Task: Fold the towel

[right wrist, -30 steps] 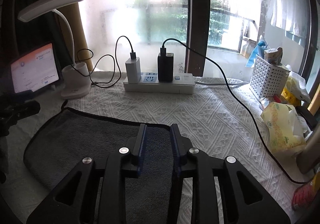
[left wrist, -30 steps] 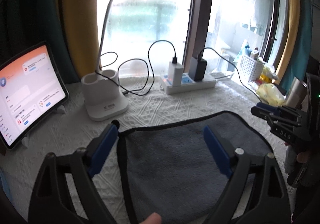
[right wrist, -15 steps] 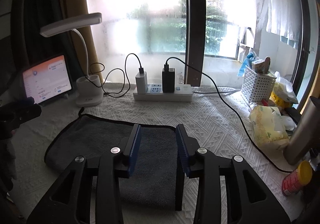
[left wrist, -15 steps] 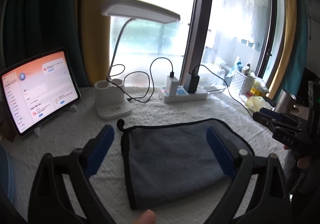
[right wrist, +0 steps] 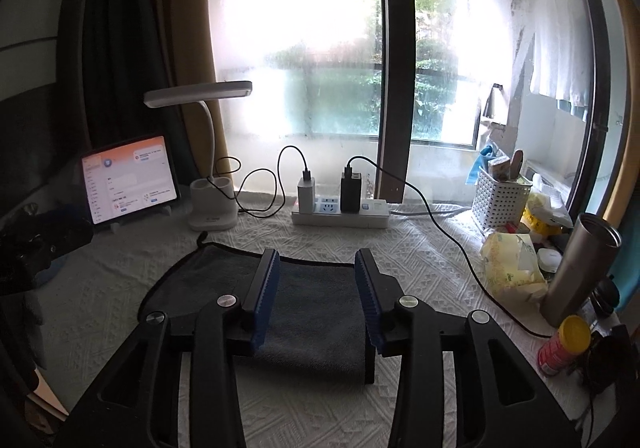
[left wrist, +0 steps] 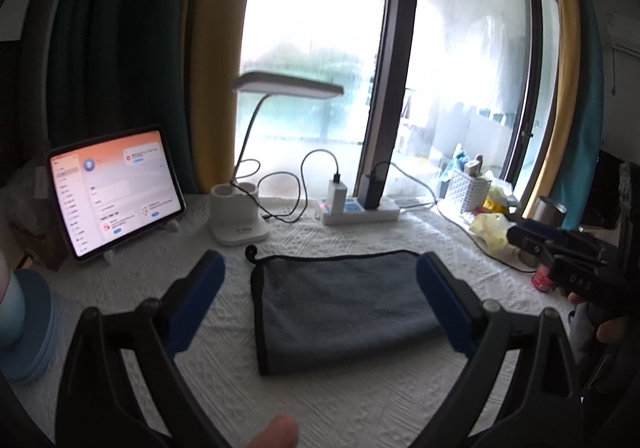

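A grey towel [left wrist: 340,304] with a black hem lies folded flat on the white textured tablecloth [left wrist: 320,400]. It also shows in the right wrist view [right wrist: 312,300]. My left gripper [left wrist: 320,300] is open and empty, held back above the towel's near side. My right gripper [right wrist: 316,296] is open and empty, raised over the towel's right part. The right gripper also shows at the right edge of the left wrist view [left wrist: 560,252].
A tablet [left wrist: 116,188] stands at the back left. A white desk lamp [left wrist: 240,216] and a power strip [left wrist: 360,208] with chargers and cables sit at the back. A white basket [right wrist: 502,200], yellow bags, a steel tumbler [right wrist: 580,268] and a small red can [right wrist: 562,344] crowd the right side.
Both grippers have pulled back and up from the towel. The right gripper's jaws have opened from nearly shut. The towel stays flat on the table.
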The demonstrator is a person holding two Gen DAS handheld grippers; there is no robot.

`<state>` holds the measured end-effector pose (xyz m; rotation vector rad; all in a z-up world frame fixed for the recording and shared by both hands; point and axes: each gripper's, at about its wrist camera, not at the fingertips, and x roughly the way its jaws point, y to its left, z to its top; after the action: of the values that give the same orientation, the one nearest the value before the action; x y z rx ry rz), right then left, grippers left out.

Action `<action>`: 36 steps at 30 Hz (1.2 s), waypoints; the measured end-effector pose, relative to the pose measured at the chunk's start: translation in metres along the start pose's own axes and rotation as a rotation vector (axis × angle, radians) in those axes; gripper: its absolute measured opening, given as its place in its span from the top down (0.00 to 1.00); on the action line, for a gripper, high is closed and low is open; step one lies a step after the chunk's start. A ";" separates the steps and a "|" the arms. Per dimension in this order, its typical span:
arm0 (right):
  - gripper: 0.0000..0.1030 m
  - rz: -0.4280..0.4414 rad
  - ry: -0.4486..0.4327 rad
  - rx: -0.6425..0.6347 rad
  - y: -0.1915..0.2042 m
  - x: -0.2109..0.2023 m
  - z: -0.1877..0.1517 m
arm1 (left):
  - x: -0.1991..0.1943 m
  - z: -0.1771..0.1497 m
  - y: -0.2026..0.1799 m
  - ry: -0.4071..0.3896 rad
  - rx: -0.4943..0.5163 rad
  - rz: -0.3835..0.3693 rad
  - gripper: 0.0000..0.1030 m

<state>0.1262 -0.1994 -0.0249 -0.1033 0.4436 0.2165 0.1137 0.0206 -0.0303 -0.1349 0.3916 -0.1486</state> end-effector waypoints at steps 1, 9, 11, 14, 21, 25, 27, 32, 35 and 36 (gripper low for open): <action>0.60 0.000 0.000 0.005 0.001 -0.004 -0.001 | -0.009 -0.002 -0.004 -0.012 -0.001 0.010 0.05; 0.59 0.002 -0.043 -0.019 0.012 -0.051 -0.003 | -0.057 -0.007 -0.025 -0.113 0.043 0.043 0.05; 0.58 -0.003 -0.067 -0.025 0.013 -0.063 -0.002 | -0.067 -0.005 -0.025 -0.140 0.038 0.045 0.05; 0.54 -0.009 -0.106 -0.024 0.013 -0.079 0.002 | -0.076 0.000 -0.027 -0.181 0.044 0.076 0.05; 0.39 -0.047 -0.207 -0.032 0.012 -0.108 0.014 | -0.094 0.013 -0.035 -0.244 0.068 0.122 0.05; 0.36 -0.051 -0.255 -0.031 0.010 -0.121 0.024 | -0.102 0.024 -0.040 -0.289 0.091 0.111 0.05; 0.35 -0.055 -0.277 -0.037 0.009 -0.126 0.030 | -0.105 0.027 -0.042 -0.305 0.097 0.117 0.05; 0.34 -0.062 -0.308 -0.052 0.010 -0.133 0.041 | -0.114 0.037 -0.045 -0.356 0.100 0.129 0.05; 0.33 -0.068 -0.323 -0.059 0.013 -0.135 0.044 | -0.115 0.043 -0.044 -0.367 0.101 0.127 0.05; 0.33 -0.070 -0.329 -0.060 0.013 -0.136 0.044 | -0.117 0.045 -0.045 -0.370 0.101 0.127 0.05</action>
<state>0.0219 -0.2050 0.0729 -0.1395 0.1057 0.1736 0.0192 0.0010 0.0606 -0.0360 0.0232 -0.0161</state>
